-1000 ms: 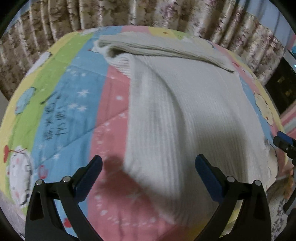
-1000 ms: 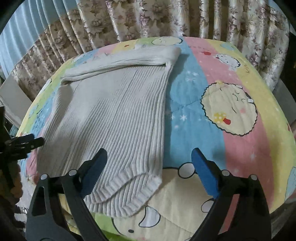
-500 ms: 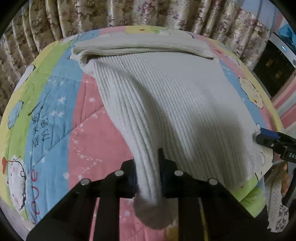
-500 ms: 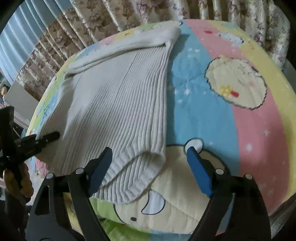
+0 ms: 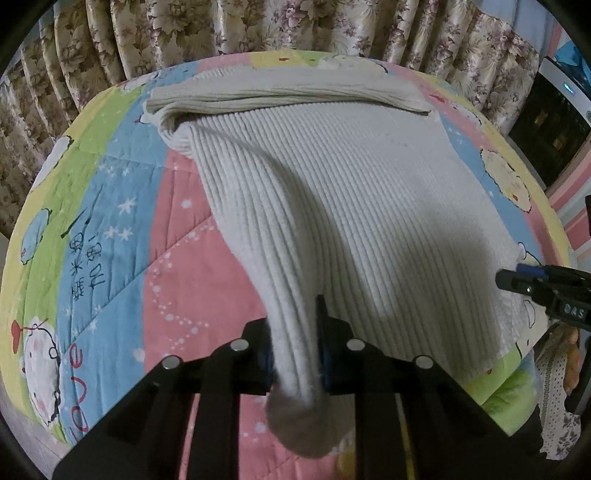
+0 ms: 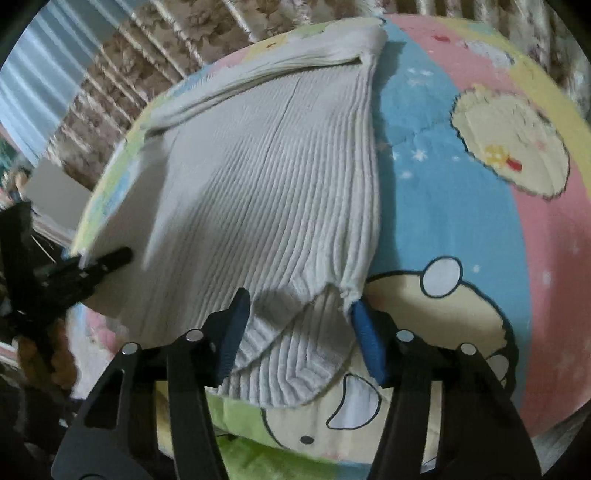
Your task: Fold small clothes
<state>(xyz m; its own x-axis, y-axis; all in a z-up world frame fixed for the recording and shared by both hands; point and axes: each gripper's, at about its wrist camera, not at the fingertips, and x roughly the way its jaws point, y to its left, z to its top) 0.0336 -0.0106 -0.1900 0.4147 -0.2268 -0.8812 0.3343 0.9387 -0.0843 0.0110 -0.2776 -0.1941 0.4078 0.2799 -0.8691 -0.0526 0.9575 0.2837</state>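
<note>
Left claw (image 5: 295,347) pinches the cream ribbed knit garment's (image 5: 332,192) near corner; right claw (image 6: 301,332), just closing, straddles the other near corner, garment stretching away.

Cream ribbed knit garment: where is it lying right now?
The cream ribbed knit garment lies spread on the colourful cartoon quilt, folded top edge toward the floral curtains.
</note>
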